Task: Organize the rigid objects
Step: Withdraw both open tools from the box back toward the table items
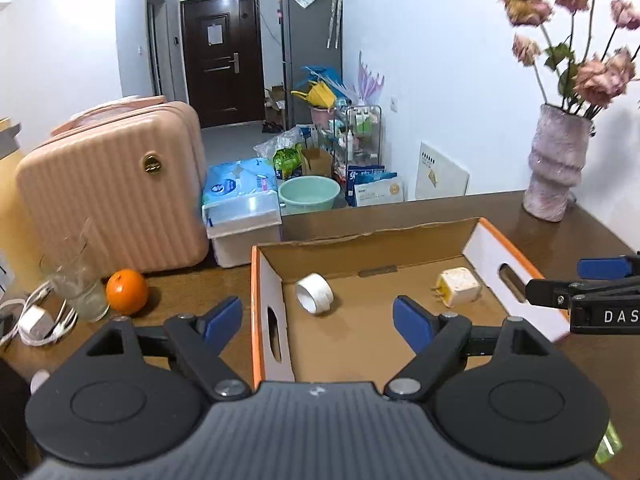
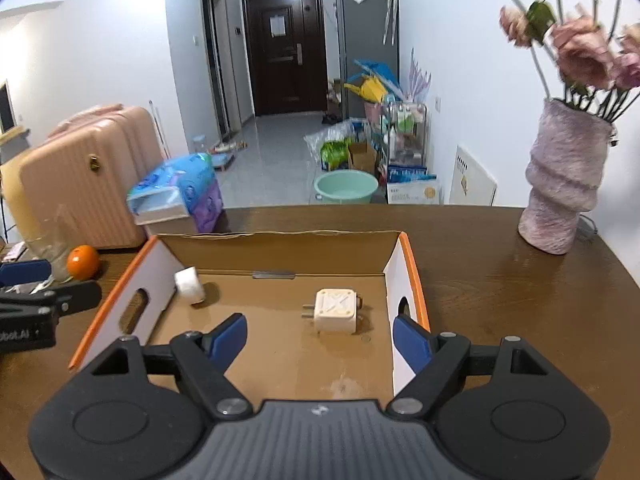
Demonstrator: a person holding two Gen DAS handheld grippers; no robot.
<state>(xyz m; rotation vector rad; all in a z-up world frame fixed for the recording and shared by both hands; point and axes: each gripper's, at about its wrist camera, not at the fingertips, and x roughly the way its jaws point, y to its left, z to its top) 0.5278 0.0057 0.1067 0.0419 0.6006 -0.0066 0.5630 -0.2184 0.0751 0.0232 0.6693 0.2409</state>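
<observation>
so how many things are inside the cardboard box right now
2. A white tape roll lies near the box's left wall, and a cream plug adapter sits toward the right side. The cardboard box floor nearest the cameras is hidden behind the gripper bodies.

Left tool [image 1: 318, 320] jaws apart, empty, right tool [image 2: 320, 338] likewise

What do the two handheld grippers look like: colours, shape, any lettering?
Both the left gripper and right gripper are black plastic with blue finger pads, round discs, silver pivot bolts and a ribbed grey body. White lettering marks their sides.
</observation>
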